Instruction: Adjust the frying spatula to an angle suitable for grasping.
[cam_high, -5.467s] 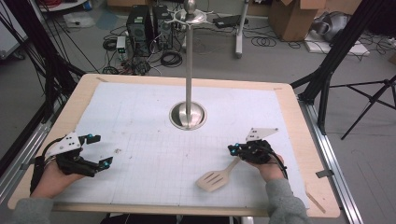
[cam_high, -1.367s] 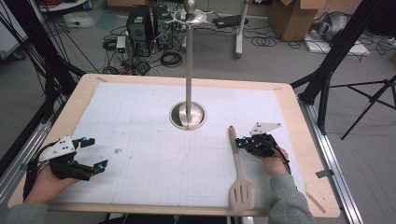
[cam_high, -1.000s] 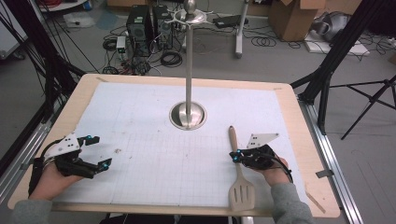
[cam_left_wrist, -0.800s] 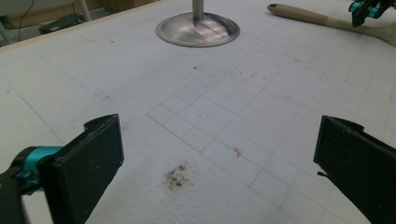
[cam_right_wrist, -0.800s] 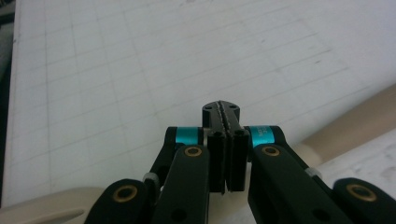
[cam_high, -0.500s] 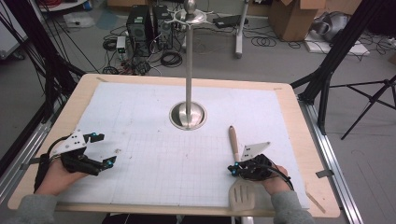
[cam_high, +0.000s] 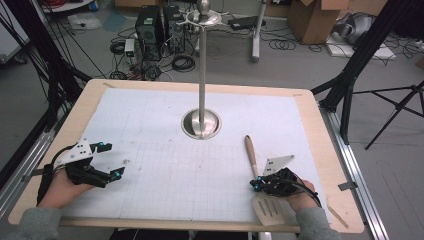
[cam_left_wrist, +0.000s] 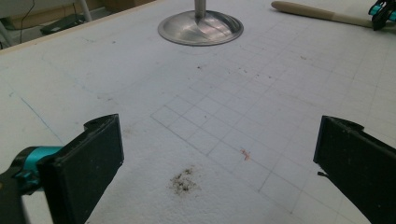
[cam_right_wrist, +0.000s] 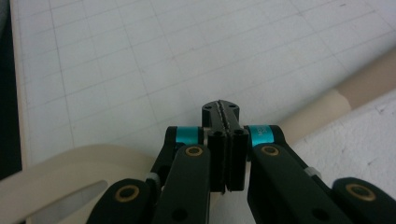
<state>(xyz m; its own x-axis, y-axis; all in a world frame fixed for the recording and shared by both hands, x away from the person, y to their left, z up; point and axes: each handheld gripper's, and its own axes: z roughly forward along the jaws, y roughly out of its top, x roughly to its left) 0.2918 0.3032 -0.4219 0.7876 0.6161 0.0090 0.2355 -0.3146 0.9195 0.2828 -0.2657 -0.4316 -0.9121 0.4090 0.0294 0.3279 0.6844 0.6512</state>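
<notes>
The right tongs (cam_high: 256, 185) are closed with nothing between them, pads pressed flat together over the neck of the wooden spatula (cam_high: 257, 182). The step in hand looks like nudging or lining up the spatula rather than gripping it; the next move likely calls for opening the jaws and straddling the handle. The spatula lies flat on the bench (cam_high: 310, 125), just right of and nearer than the steel stand (cam_high: 201, 122), its long axis running away from the person, handle end toward the stand, slotted blade at the near edge. The left tongs (cam_high: 111, 160) rest open and empty, well left of the stand.
</notes>
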